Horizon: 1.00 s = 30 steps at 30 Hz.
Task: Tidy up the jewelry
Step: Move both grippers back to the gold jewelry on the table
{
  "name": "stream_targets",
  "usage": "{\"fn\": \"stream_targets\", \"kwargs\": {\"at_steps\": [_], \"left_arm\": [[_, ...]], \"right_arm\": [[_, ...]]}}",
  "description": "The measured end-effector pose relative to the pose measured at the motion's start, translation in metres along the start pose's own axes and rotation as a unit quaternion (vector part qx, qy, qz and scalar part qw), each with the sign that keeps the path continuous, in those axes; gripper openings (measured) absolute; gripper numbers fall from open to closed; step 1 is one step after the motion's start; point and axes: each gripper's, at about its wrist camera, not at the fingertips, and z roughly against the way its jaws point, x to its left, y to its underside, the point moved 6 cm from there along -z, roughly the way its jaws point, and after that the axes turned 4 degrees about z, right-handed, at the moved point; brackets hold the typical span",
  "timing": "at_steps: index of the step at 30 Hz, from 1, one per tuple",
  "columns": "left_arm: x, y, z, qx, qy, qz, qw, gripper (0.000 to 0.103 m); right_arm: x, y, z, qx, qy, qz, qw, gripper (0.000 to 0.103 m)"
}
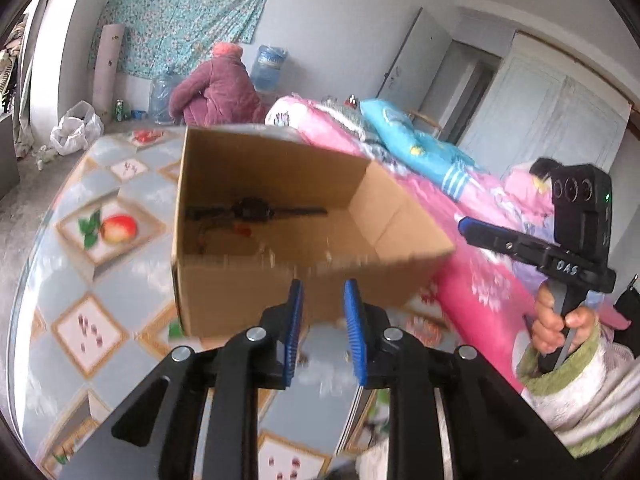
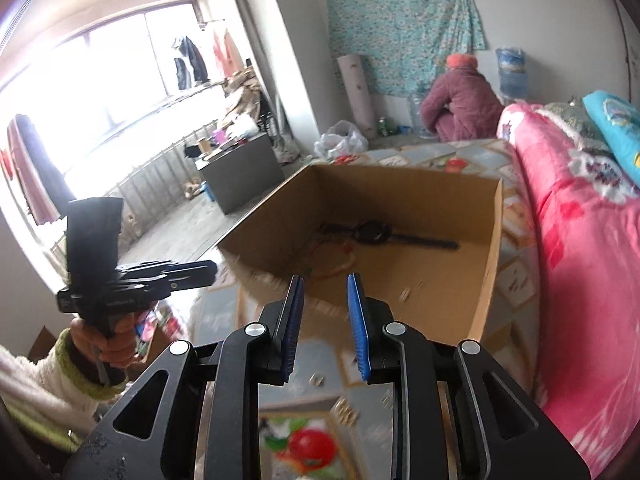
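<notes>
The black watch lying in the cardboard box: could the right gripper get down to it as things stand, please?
Probably yes. The cardboard box is open-topped, the black watch lies uncovered on its floor, and the right gripper, empty and slightly parted, faces it over the near wall.

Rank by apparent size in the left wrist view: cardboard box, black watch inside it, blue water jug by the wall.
1. Cardboard box, largest by far.
2. Black watch and blue water jug look alike in extent; the jug stands much farther off, so no ranking between them.
</notes>
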Motion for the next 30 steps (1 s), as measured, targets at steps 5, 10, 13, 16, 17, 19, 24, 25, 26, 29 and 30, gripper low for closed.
{"fn": "stream_targets", "kwargs": {"at_steps": [5,10,13,16,17,19,24,25,26,29,30], "left_arm": [[0.001,0.038,-0.028,0.041,-0.019,-0.01,0.9989,0.022],[0.002,0.06,-0.063,0.067,-0.061,-0.041,0.995,0.022],[0.001,0.065,-0.076,0.074,-0.07,-0.06,0.993,0.022],[-0.001,0.07,-0.086,0.082,-0.086,-0.078,0.9899,0.022],[-0.002,0.07,-0.09,0.084,-0.091,-0.083,0.9889,0.022],[-0.002,0.071,-0.096,0.089,-0.097,-0.091,0.9872,0.022],[-0.007,0.072,-0.104,0.086,-0.108,-0.112,0.9841,0.022],[-0.008,0.071,-0.106,0.084,-0.111,-0.118,0.9832,0.022],[-0.009,0.072,-0.107,0.084,-0.112,-0.121,0.9828,0.021],[-0.012,0.073,-0.109,0.082,-0.127,-0.147,0.9775,0.014],[-0.015,0.074,-0.109,0.082,-0.13,-0.157,0.9756,0.01]], "right_arm": [[0.003,0.041,-0.028,0.047,-0.023,-0.052,0.997,0.023],[0.001,0.065,-0.055,0.077,-0.028,-0.095,0.992,0.023],[0.003,0.07,-0.066,0.088,-0.035,-0.099,0.991,0.023],[0.005,0.068,-0.072,0.091,-0.037,-0.097,0.99,0.023],[0.006,0.068,-0.073,0.091,-0.039,-0.098,0.99,0.023],[0.008,0.069,-0.074,0.091,-0.043,-0.099,0.99,0.023],[0.007,0.072,-0.078,0.093,-0.047,-0.098,0.99,0.023],[0.005,0.073,-0.078,0.093,-0.048,-0.099,0.989,0.023],[0.005,0.073,-0.078,0.094,-0.048,-0.1,0.989,0.023],[0.005,0.073,-0.077,0.094,-0.048,-0.101,0.989,0.023],[0.005,0.073,-0.077,0.093,-0.048,-0.101,0.989,0.023]]}}
